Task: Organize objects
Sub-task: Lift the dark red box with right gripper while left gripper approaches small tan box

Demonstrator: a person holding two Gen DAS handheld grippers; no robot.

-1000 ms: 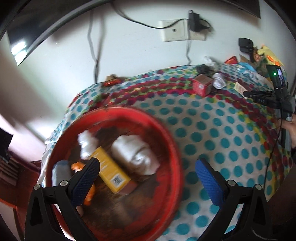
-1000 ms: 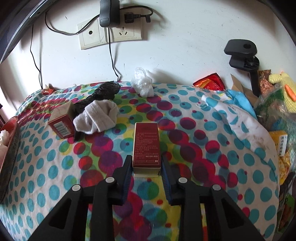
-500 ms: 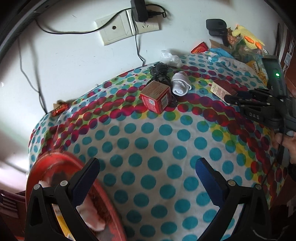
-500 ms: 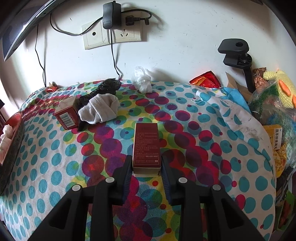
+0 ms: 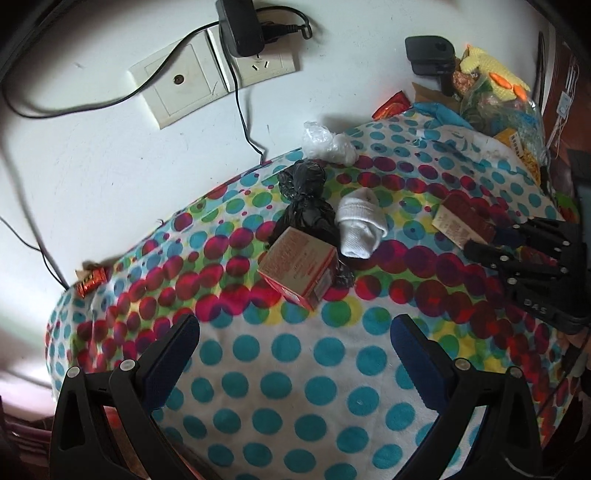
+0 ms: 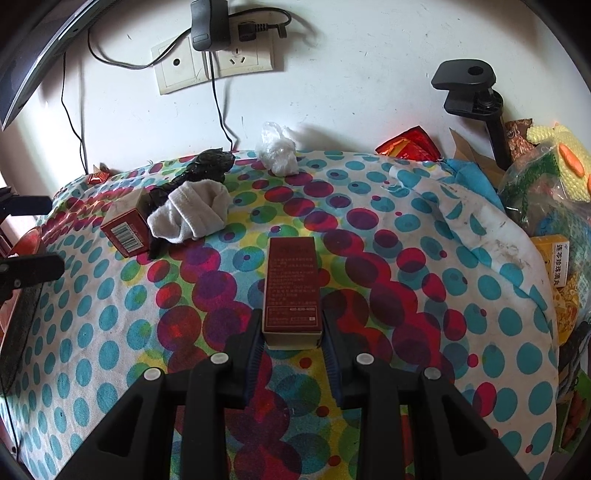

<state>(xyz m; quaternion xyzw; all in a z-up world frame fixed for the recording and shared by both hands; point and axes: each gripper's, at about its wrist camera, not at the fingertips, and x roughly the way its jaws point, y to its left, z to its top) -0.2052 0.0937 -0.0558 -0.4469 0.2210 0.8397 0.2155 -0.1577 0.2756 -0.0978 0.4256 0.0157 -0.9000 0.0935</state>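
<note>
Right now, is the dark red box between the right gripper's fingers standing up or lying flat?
Lying flat. The dark red box rests on its broad face on the dotted cloth, printed side up, its near end pinched by the right hand-held gripper.

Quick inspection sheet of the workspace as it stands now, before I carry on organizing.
Surface: polka-dot cloth covers the table; right edge looks stained.
Job's things: dark red box lies flat between the right gripper's fingers; small red carton next to a white sock and a black bag; clear plastic wad by the wall.
Clutter: snack packets, bagged items and a yellow box piled at the right.
Grippers: left gripper open, pointed toward the carton; right gripper shut on the dark red box.
Cables: charger plugged into the wall socket, cords hanging down the wall.
Surroundings: white wall; black clamp at right.
</note>
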